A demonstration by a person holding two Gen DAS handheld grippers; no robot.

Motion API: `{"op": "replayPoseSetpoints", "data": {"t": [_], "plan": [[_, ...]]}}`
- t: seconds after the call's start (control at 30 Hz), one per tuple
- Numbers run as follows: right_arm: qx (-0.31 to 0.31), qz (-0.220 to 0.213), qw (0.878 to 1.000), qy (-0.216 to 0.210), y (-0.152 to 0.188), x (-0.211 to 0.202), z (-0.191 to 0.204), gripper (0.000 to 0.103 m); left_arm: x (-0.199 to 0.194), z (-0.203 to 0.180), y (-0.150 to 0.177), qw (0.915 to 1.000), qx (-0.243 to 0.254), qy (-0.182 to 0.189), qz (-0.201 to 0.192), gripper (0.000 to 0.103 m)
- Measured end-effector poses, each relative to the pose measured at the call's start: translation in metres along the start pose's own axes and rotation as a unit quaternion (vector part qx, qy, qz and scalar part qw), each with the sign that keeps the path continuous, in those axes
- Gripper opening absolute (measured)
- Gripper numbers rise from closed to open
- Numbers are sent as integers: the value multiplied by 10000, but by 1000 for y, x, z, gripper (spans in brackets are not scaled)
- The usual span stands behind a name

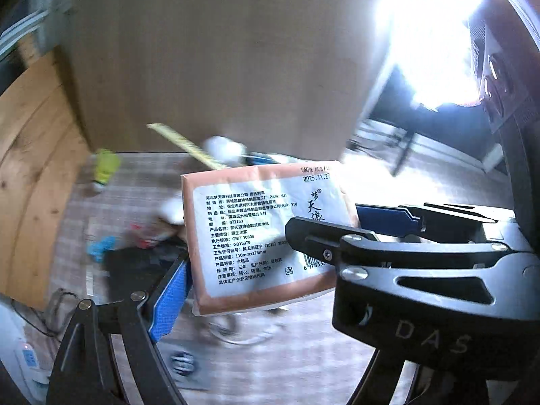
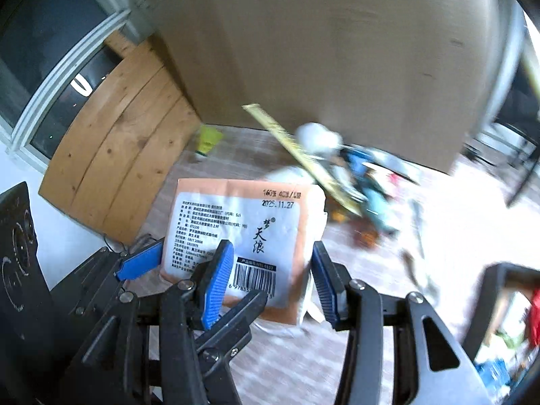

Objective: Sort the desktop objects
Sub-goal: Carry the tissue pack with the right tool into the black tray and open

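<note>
An orange tissue pack point(image 1: 256, 233) with a white printed label is held up above the table. My left gripper point(image 1: 270, 266) is shut on it, one blue pad point(image 1: 170, 298) against its left edge. In the right wrist view the same tissue pack point(image 2: 243, 236) sits between my right gripper's point(image 2: 271, 278) blue pads, which press its sides. The left gripper's fingers point(image 2: 141, 263) enter that view from the left and also clamp the pack.
A large cardboard box point(image 1: 219, 57) stands behind the checked tablecloth point(image 2: 337, 364). A yellow ruler point(image 2: 303, 155), a green bottle point(image 2: 207, 138), white and blue items point(image 2: 364, 172) and other blurred clutter lie beyond the pack. A wooden board point(image 2: 118, 141) leans at the left.
</note>
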State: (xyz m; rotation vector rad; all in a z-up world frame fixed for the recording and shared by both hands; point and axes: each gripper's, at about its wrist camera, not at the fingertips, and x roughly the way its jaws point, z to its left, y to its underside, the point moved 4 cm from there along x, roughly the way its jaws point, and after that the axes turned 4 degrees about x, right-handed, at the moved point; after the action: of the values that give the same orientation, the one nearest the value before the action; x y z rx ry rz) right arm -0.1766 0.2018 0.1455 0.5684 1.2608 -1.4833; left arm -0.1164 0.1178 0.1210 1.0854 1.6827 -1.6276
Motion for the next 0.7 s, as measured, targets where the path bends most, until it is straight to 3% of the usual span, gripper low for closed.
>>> {"op": "replayPoseSetpoints", "data": {"t": [0.37, 0.7], "plan": [[875, -127, 9933, 750, 86, -79, -132, 46, 14, -171, 33, 9919, 891, 866, 260, 83], [1809, -311, 9744, 1296, 178, -155, -257, 46, 21, -335, 68, 9685, 1949, 1477, 479, 83]]}}
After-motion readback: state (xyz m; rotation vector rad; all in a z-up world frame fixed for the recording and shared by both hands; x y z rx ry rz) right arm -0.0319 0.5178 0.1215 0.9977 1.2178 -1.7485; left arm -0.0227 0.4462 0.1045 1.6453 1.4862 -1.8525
